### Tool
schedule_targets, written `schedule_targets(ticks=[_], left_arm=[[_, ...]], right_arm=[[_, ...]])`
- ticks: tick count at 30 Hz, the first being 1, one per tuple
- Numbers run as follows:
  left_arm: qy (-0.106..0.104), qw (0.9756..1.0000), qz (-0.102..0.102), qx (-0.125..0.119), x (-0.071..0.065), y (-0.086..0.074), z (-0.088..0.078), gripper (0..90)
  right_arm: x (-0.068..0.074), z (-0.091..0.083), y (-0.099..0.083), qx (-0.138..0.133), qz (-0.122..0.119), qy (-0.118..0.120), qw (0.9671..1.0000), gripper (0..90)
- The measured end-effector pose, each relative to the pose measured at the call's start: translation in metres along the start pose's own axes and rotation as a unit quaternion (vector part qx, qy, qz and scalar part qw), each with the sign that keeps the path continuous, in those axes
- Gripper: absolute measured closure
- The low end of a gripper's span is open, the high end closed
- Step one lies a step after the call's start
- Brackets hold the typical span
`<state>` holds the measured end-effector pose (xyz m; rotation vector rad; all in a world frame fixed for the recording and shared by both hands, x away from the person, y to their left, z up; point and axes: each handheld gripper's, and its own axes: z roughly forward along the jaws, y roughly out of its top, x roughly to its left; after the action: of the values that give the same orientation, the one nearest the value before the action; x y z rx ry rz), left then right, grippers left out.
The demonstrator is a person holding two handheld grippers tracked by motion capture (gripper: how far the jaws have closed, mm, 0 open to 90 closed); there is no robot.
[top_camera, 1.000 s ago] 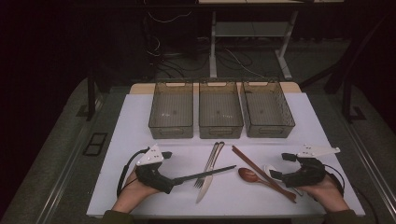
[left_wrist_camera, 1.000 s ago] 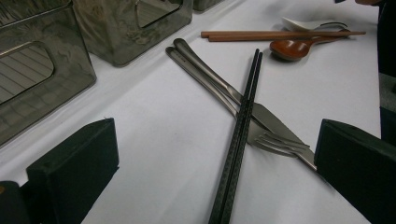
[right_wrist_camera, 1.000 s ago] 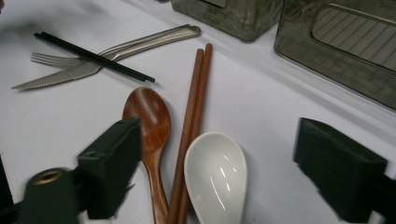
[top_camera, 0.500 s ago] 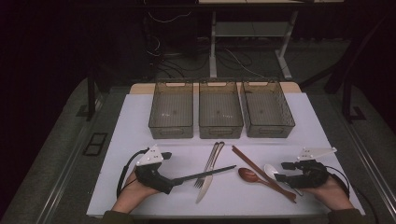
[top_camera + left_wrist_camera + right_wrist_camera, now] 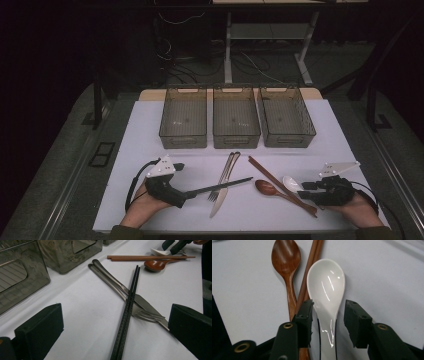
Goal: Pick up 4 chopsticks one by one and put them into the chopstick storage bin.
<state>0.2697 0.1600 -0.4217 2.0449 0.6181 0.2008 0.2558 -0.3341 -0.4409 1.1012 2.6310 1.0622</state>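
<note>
Right gripper (image 5: pixel 328 322): fingers (image 5: pixel 305 320) straddling the handle of the white spoon (image 5: pixel 327 288), just been closing, left pad at the handle edge, right pad apart with a gap; not yet gripping. Spoon flat on the white surface (image 5: pixel 165 210), bowl away from the fingers, just beside the brown chopsticks (image 5: pixel 308 282) and wooden spoon (image 5: pixel 287 262). Judged glazed ceramic: stiff, smooth, likely slippery, chip-prone, moderately heavy. Best held across the narrow handle near the bowl, squarely, firm but not hard. Left gripper (image 5: pixel 112 340): fingers wide open around the black chopsticks (image 5: pixel 128 307), over the fork (image 5: pixel 147 313), no contact.
</note>
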Motion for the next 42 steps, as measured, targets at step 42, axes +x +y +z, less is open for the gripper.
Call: schedule_targets(ticks=[42], left_arm=[[-0.001,1.0000,0.001,0.002,-0.001,0.000,0.002,0.0]], right_arm=[[-0.009,0.010,0.011,-0.020,0.014,0.017,0.9996,60.0]])
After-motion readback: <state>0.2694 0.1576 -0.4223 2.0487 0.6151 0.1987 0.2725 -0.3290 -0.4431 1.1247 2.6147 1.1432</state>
